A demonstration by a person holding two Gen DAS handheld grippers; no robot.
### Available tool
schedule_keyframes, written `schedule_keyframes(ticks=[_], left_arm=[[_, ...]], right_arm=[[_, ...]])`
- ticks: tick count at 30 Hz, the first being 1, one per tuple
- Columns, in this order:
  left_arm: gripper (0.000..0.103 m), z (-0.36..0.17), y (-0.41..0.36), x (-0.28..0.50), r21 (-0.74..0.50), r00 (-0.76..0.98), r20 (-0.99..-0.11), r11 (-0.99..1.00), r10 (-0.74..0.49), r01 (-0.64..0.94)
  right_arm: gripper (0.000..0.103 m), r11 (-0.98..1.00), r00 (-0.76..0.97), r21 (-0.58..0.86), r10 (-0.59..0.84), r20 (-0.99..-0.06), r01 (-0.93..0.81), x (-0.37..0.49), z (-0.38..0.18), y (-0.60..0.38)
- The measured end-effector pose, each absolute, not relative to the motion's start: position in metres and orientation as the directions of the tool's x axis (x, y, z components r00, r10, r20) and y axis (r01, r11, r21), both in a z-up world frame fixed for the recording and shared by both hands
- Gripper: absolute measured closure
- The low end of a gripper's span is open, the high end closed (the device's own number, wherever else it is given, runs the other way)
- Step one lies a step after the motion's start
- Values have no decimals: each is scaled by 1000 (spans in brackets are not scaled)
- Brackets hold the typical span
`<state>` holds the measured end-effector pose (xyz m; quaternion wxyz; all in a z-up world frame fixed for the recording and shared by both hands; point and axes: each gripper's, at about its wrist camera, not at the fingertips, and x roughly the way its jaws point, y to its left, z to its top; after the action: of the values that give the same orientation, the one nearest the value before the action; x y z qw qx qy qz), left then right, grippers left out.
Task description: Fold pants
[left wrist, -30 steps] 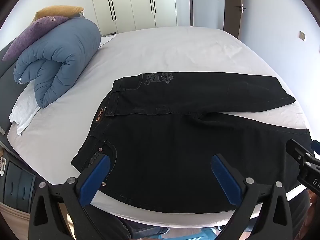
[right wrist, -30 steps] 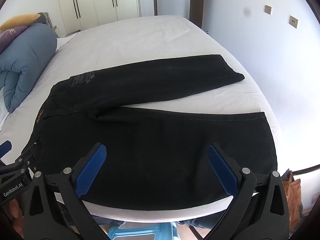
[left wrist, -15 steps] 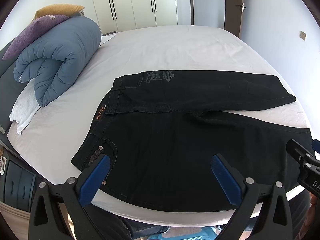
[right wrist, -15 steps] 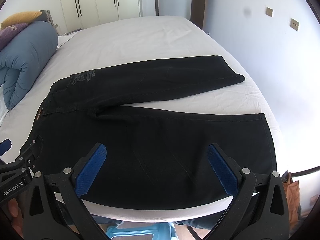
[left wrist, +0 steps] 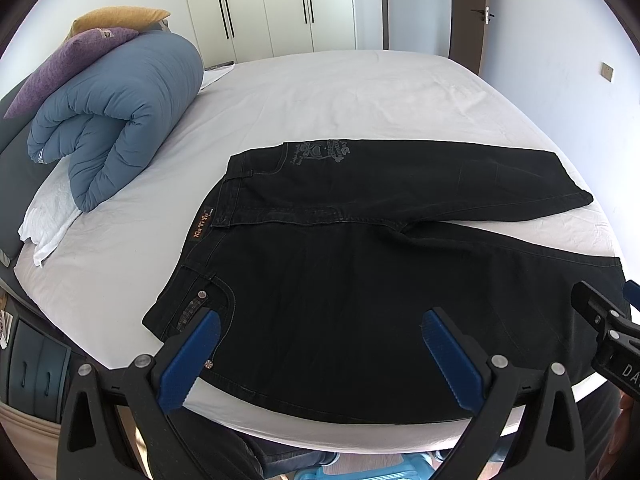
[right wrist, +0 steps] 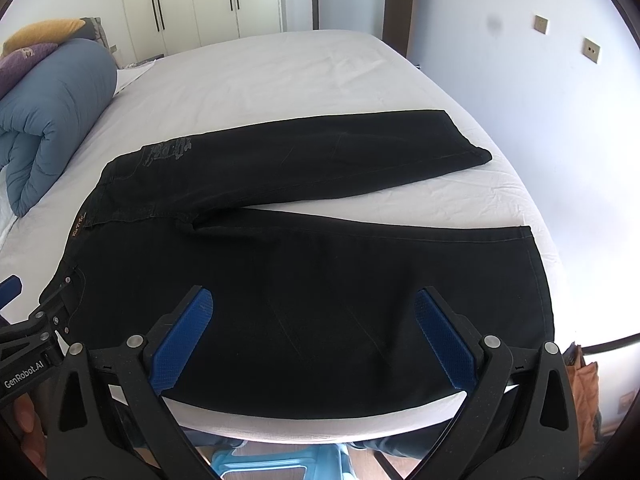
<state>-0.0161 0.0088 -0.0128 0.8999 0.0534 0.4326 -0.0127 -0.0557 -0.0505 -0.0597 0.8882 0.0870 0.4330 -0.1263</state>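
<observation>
Black pants (left wrist: 360, 264) lie flat on the white bed (left wrist: 320, 96), waistband to the left, two legs spread to the right in a V; they also show in the right wrist view (right wrist: 320, 264). My left gripper (left wrist: 320, 344) is open and empty, above the near edge by the waist and front pocket. My right gripper (right wrist: 314, 332) is open and empty above the near leg. Each gripper shows at the edge of the other's view.
A rolled blue duvet (left wrist: 116, 120) with purple and yellow pillows (left wrist: 72, 56) lies at the bed's left end. White wardrobes (left wrist: 280, 4) and a door stand beyond the bed. A blue stool (right wrist: 264, 464) is below the near bed edge.
Both views have shifted slightly, as if the grippers rose or drew back a little. The pants have not moved and both grippers stay open.
</observation>
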Motion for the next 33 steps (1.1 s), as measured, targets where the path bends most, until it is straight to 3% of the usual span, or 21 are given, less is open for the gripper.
schedule_keyframes(ticks=[33], left_arm=[[0,-12,9,-15,84,621,-783,994,23,70]], right_arm=[[0,956,593,41,-146,-792,291,-51,-61,-44]])
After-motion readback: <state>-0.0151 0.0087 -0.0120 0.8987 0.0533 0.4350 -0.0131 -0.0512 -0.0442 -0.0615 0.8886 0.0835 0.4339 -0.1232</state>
